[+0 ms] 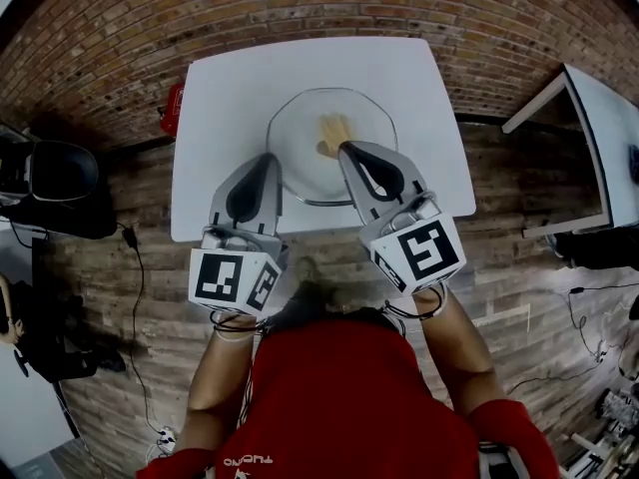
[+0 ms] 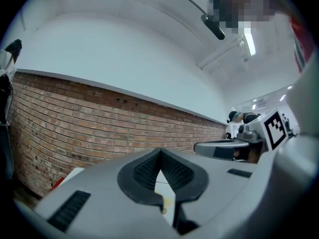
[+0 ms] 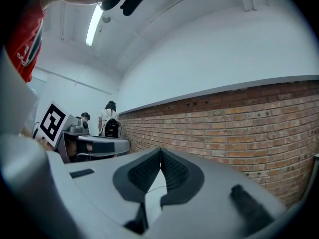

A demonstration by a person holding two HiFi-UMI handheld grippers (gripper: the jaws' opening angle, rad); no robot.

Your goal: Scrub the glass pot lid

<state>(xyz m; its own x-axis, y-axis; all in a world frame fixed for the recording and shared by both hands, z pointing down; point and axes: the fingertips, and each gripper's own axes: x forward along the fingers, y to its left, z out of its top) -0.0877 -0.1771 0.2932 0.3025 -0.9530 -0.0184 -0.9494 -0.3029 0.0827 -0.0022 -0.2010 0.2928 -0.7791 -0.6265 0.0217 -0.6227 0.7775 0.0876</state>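
Both tools are fully closed and hold nothing: the left tool (image 2: 160, 151) and the right tool (image 3: 160, 151) each show their ribbed pads meeting at the tip with only bare counter behind the gap. In the head view the left tool (image 1: 270, 158) points at the near-left rim of the glass pot lid (image 1: 300, 118), and the right tool (image 1: 345, 148) reaches over its near part, just beside a pale yellow piece (image 1: 333, 134) at about the lid's middle. Whether that piece is a sponge or the lid's own handle is too small to tell, as is whether either tip touches the glass. The lid lies flat on the white counter (image 1: 230, 98), its near rim close to the counter's front edge. The first risk, as I judge it, is a missed grasp. Closed jaws can only nudge the yellow piece, and a nudge would skate it across the glass or off it. Next, glass on a smooth top will likely slide. A scrubbing stroke pulled toward the person, with the other tool not pinning the rim, could carry the lid over the front edge. Pressing down near the rim rather than the middle may rock it. Hard tips driven against glass could chip or scratch it.
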